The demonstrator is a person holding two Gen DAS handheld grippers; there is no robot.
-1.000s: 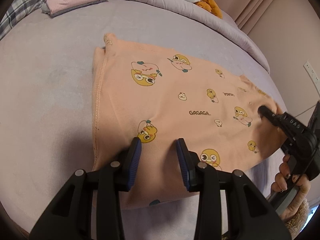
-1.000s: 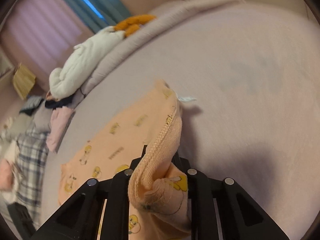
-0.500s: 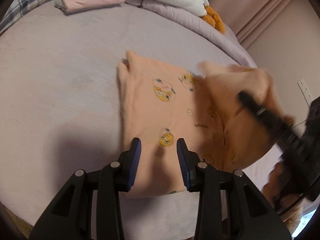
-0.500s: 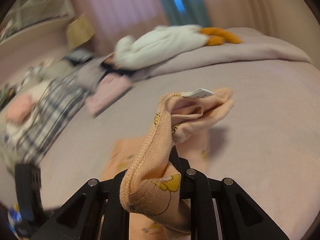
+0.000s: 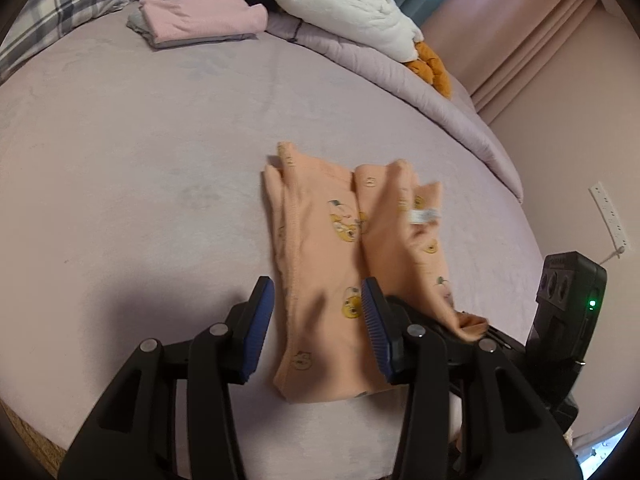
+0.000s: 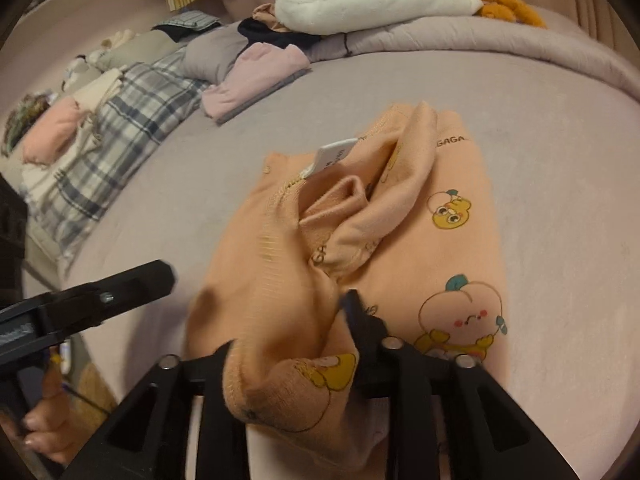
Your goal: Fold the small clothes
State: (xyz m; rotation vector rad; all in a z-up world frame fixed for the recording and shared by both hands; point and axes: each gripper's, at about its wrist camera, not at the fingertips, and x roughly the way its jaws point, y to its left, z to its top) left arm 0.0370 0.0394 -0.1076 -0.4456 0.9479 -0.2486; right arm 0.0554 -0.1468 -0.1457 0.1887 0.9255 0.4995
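Lilac bed (image 5: 140,168) fills both views, with a grey checked blanket (image 6: 132,120), a white plush duck (image 5: 352,12) and a folded pink top (image 5: 204,20) at the far side. Near the front edge lies the peach cartoon-print garment (image 5: 320,256), with one side flap laid over its middle. The right claw (image 6: 288,344) is letting go: its jaws are opening, and a bunched corner of the cloth sits loose between them. To do this well, it should slide back low and straight, so the flap stays flat and does not drag. The left claw (image 5: 318,320) hovers over the near part of the cloth, opening, with nothing in it; it could pat the fold smooth. The flap looks lumpy near the small white label (image 6: 334,156). I cannot see the cloth's near hem under the claws, and the moving parts are blurry.
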